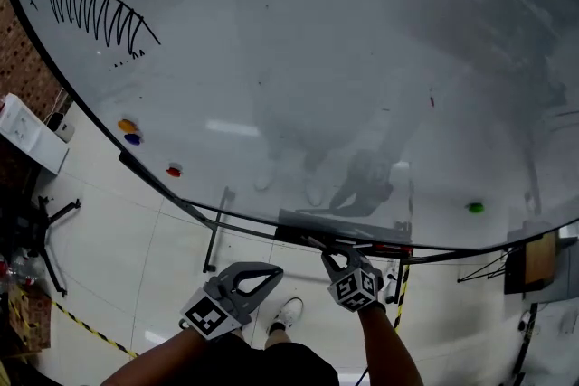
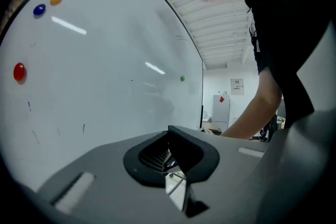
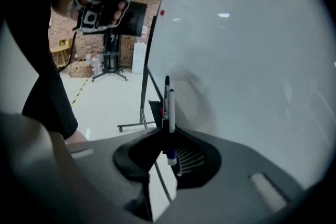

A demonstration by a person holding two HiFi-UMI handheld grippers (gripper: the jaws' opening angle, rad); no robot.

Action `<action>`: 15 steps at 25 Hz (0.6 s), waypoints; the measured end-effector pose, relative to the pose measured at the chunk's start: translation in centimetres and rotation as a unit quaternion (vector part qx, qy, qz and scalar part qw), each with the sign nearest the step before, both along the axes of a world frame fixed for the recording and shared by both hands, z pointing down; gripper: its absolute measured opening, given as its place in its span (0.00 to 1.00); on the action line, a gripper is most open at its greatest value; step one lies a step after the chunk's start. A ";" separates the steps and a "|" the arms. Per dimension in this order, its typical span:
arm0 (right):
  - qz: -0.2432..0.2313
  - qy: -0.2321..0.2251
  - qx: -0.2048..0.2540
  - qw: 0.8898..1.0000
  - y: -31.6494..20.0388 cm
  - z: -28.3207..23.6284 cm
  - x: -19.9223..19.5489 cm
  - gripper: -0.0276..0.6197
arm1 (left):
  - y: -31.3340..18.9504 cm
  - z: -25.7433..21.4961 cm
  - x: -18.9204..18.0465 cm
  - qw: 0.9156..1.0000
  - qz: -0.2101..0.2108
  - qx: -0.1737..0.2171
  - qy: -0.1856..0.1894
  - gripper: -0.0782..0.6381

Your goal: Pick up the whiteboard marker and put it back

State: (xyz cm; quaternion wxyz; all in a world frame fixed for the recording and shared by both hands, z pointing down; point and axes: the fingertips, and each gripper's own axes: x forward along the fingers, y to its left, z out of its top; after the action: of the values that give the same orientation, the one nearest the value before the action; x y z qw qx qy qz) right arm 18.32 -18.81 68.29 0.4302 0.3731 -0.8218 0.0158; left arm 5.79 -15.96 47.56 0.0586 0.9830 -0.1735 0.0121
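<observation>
The right gripper [image 1: 336, 259] is clamping a slim white whiteboard marker with a blue end [image 3: 169, 113] between its dark pads. The barrel is standing up out of the jaws at the centre of the right gripper view. The grip is sitting low on the barrel, leaving most of its length free to be laid down. In the head view this gripper is sitting at lower centre, its tips just beside the long black pen tray [image 1: 380, 247] that is running along the bottom edge of the large glossy whiteboard [image 1: 317, 59]. It is pointing toward the tray, evidently to line the marker up with that ledge. No view is showing clearly whether marker and tray are touching. The left gripper [image 1: 271, 274], left of centre at the bottom, is hanging apart from the board with its jaws together on nothing, apparently being kept aside so as not to obstruct. Judgement: the return is looking nearly complete, with only the setting-down and release outstanding.
</observation>
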 end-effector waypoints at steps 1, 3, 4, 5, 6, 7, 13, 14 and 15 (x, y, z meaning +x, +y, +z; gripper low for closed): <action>-0.016 0.023 -0.003 1.000 -0.3 0.7 0.4 0.15 | -0.1 0.2 0.1 1.000 -0.005 0.000 -0.002 0.11; -0.042 0.065 -0.009 0.997 -0.7 1.9 1.0 0.16 | -0.3 0.4 0.2 1.000 -0.016 -0.005 -0.003 0.11; -0.052 0.082 -0.012 0.995 -0.9 2.4 1.3 0.15 | -0.4 0.5 0.3 1.000 -0.020 -0.007 -0.003 0.11; -0.059 0.098 -0.014 0.993 -1.0 2.8 1.5 0.15 | -0.5 0.5 0.4 1.000 -0.024 -0.008 -0.002 0.11; -0.065 0.112 -0.017 0.991 -1.1 3.1 1.7 0.16 | -0.5 0.5 0.4 1.000 -0.026 -0.007 -0.002 0.11; -0.070 0.126 -0.019 0.989 -1.3 3.5 1.9 0.16 | -0.6 0.4 0.5 1.000 -0.028 -0.006 -0.002 0.11; -0.081 0.185 -0.024 0.979 -1.5 5.7 3.0 0.16 | -0.8 0.3 0.6 0.999 -0.034 -0.006 0.003 0.11; -0.077 0.186 -0.027 0.979 -1.6 5.9 3.1 0.16 | -0.8 0.4 0.6 0.999 -0.034 -0.006 0.003 0.11; -0.072 0.186 -0.031 0.979 -1.6 6.2 3.2 0.16 | -0.8 0.4 0.5 0.999 -0.034 -0.006 0.002 0.11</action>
State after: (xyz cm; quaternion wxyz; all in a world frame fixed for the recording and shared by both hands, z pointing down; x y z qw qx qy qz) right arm 21.53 -20.40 74.50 0.5868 0.2957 -0.7515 -0.0595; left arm 6.32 -16.81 48.01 0.0653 0.9763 -0.2062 0.0087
